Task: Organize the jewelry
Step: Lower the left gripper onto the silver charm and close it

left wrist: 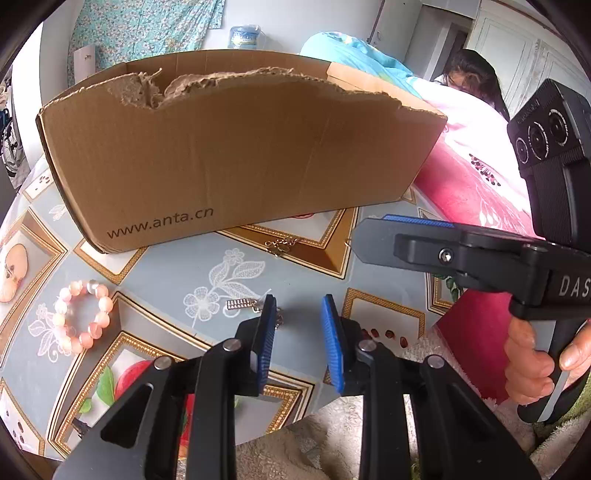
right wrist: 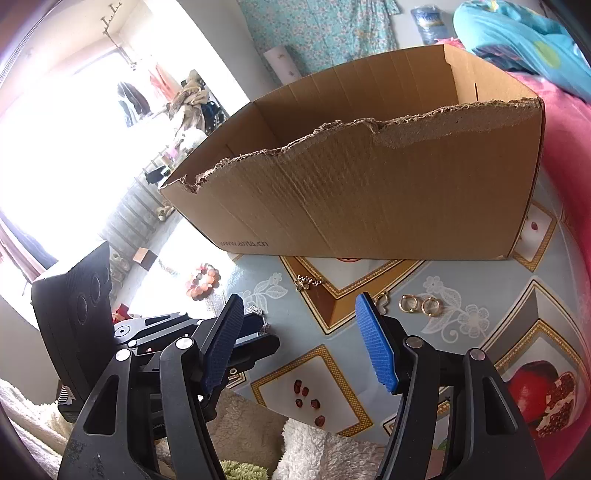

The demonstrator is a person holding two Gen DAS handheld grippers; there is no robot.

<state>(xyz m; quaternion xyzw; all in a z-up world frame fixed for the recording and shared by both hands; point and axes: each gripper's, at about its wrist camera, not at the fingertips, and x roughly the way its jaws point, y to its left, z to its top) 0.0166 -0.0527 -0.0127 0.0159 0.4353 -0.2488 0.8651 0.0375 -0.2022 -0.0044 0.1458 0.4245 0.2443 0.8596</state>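
Both grippers are hovering over the counter (right wrist: 480, 295) before the cardboard box (right wrist: 369, 192) — left gripper (left wrist: 299, 332) fingers narrowly apart, empty; right gripper (right wrist: 299, 343) wider, empty — gold rings (right wrist: 419, 304) lying just beyond.

Bedroom clutter around a flowered tablecloth

The tablecloth (right wrist: 480, 332), pale blue with white lace flowers, gold-framed squares and printed pomegranates, is the landmark. Beyond its far right edge lies a pink quilt (left wrist: 476, 147) with a turquoise blanket (right wrist: 517, 40) heaped further back on it. On the wall behind the tablecloth hangs a teal flowered cloth (right wrist: 325, 33), with a wrapped blue-and-white pack (right wrist: 428, 20) beside it. Off the tablecloth's near edge lies fluffy cream fabric (right wrist: 325, 450), with a patch of green shag (right wrist: 243, 472) next to it. Far to its left, against a bright window (right wrist: 55, 147), clothes hang on a coat stand (right wrist: 125, 92).
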